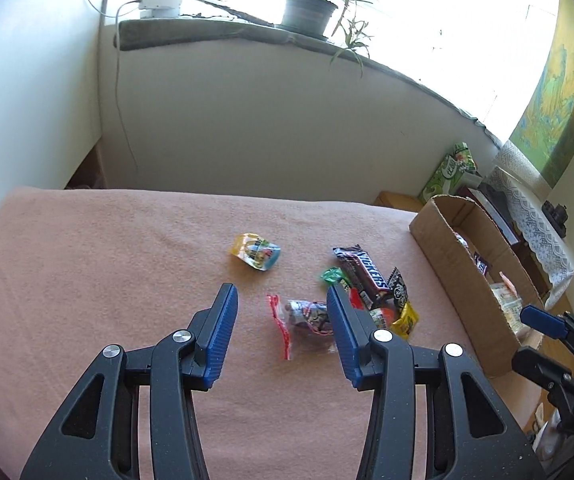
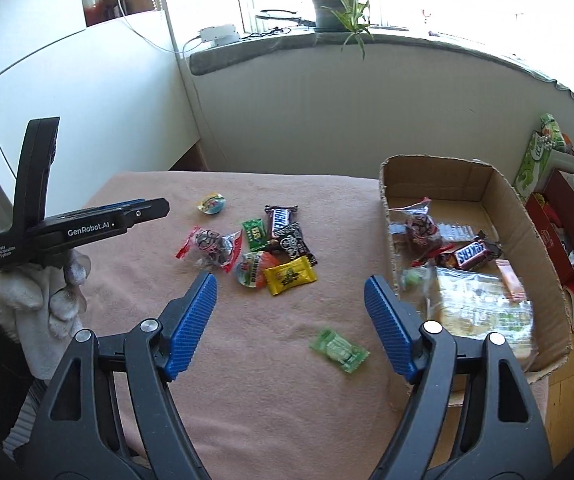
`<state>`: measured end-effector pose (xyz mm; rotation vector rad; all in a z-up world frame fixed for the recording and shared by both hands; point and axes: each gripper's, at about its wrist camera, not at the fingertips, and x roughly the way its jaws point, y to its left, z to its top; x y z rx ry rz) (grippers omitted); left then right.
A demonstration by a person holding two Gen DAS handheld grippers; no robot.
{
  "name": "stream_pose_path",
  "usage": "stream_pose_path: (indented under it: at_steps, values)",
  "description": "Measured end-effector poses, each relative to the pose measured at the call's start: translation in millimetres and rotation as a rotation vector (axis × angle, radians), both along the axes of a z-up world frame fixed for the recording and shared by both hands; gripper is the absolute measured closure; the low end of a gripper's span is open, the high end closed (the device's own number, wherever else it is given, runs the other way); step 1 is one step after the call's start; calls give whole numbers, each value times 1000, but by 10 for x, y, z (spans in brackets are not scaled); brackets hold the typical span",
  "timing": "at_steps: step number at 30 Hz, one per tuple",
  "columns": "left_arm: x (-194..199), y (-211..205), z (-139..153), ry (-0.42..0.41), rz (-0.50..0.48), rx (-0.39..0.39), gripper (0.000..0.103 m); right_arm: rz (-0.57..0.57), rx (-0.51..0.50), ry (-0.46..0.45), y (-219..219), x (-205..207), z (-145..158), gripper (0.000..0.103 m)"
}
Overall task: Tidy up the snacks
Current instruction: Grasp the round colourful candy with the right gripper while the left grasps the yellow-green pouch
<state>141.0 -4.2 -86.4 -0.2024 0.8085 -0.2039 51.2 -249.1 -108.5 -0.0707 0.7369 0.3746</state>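
Grippers are both spread wide and hold nothing. The left gripper [image 1: 281,300] hangs low over the pink blanket [image 1: 107,260], and between its blue pads lies a clear packet with red edges [image 1: 305,318], not touched by either pad. Just beside its right pad starts the small pile of snacks: a Snickers bar [image 1: 363,272], a green candy [image 1: 331,275], a black wrapper with white pattern [image 1: 399,290] and a yellow packet [image 1: 407,320], all touching or overlapping. A little apart, further from the gripper, sits a round yellow and blue jelly cup [image 1: 257,255] alone.

The right gripper [image 2: 291,300] is over the near part of the blanket. A pale green packet [image 2: 339,350] lies flat on the cloth between its pads, closer to the right one, with free space on each side. To the right stands the cardboard box [image 2: 527,216], its near wall just behind the right pad. Inside it are already another Snickers bar [image 2: 469,256], a red-edged clear packet [image 2: 419,228], a big transparent bag [image 2: 483,304] and a thin orange stick [image 2: 511,280].

On the windowsill behind stands a potted plant [image 2: 333,8].
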Motion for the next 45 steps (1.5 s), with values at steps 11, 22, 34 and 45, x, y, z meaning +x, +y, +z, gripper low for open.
stream_pose_path:
  at_steps: [11, 22, 34, 45]
  values:
    - [300, 121, -205, 44, 11, 24, 58, 76, -48, 105, 556, 480, -484, 51]
    - [596, -7, -359, 66, -29, 61, 58, 83, -99, 152, 654, 831, -748, 54]
    - [772, -194, -480, 72, -54, 123, 58, 96, -125, 176, 705, 960, -879, 54]
    - [867, -335, -578, 60, -84, 185, 63, 98, -126, 182, 704, 907, -911, 72]
